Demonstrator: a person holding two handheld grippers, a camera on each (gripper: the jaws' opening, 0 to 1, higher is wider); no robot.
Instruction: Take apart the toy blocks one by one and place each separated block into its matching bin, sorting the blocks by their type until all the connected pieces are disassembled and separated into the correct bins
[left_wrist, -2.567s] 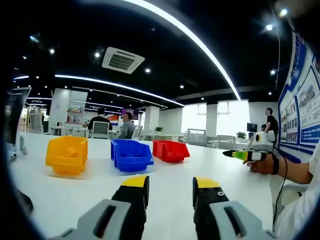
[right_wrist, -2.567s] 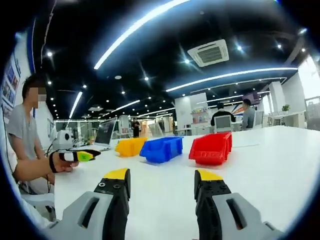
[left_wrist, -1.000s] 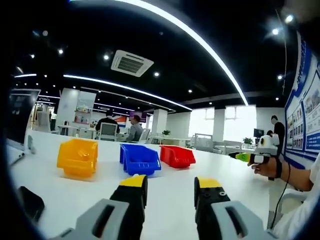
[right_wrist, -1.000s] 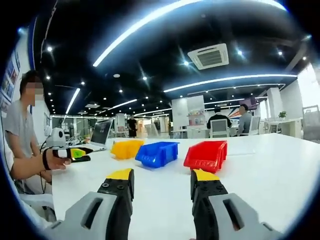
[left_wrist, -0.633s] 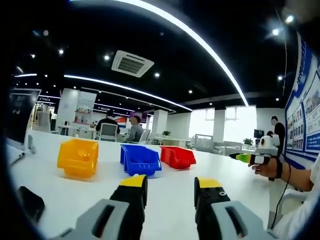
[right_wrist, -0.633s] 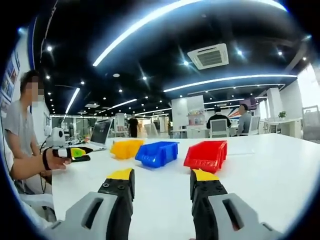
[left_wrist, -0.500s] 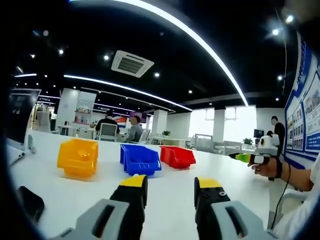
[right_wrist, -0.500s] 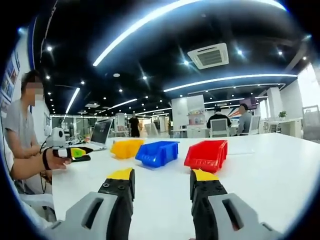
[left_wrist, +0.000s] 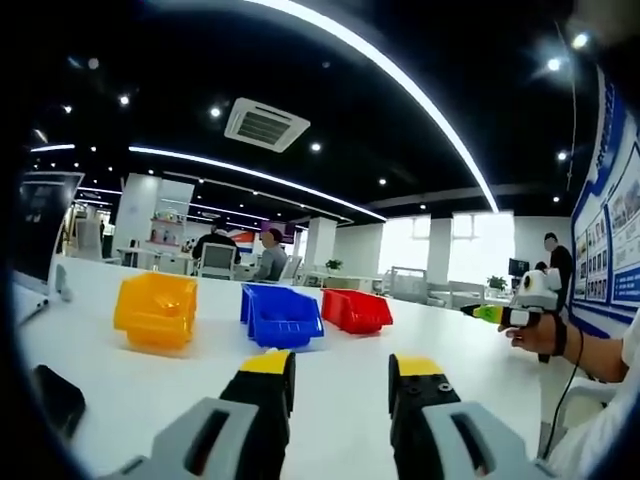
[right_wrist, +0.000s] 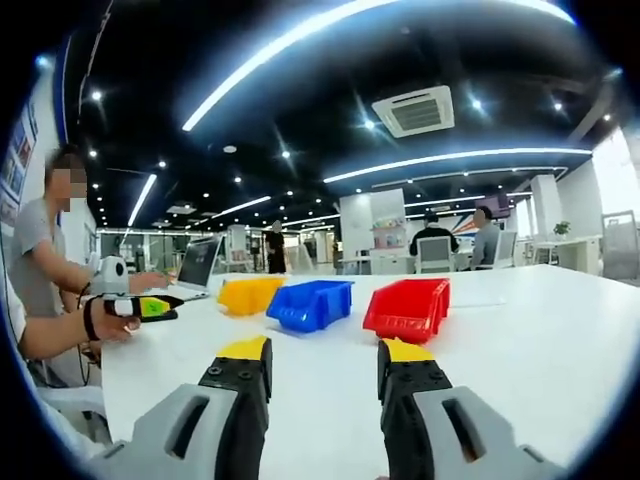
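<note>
The left gripper (left_wrist: 342, 372) hovers low over the white table (left_wrist: 340, 350), its yellow-tipped jaws spread with nothing between them; ahead stand the yellow bin (left_wrist: 156, 311), the blue bin (left_wrist: 279, 316) and the red bin (left_wrist: 355, 311) in a row, near one another. The right gripper (right_wrist: 323, 358) is likewise spread and empty above the table, the red bin (right_wrist: 410, 309) nearest it; a green-and-yellow piece (right_wrist: 152, 306), perhaps a toy block, sits in the left gripper's jaws beside the person's hand (right_wrist: 112, 320); a laptop (right_wrist: 199, 268) stands behind.

Yellow bin (left_wrist: 156, 311), blue bin (left_wrist: 279, 316), red bin (left_wrist: 355, 311)
</note>
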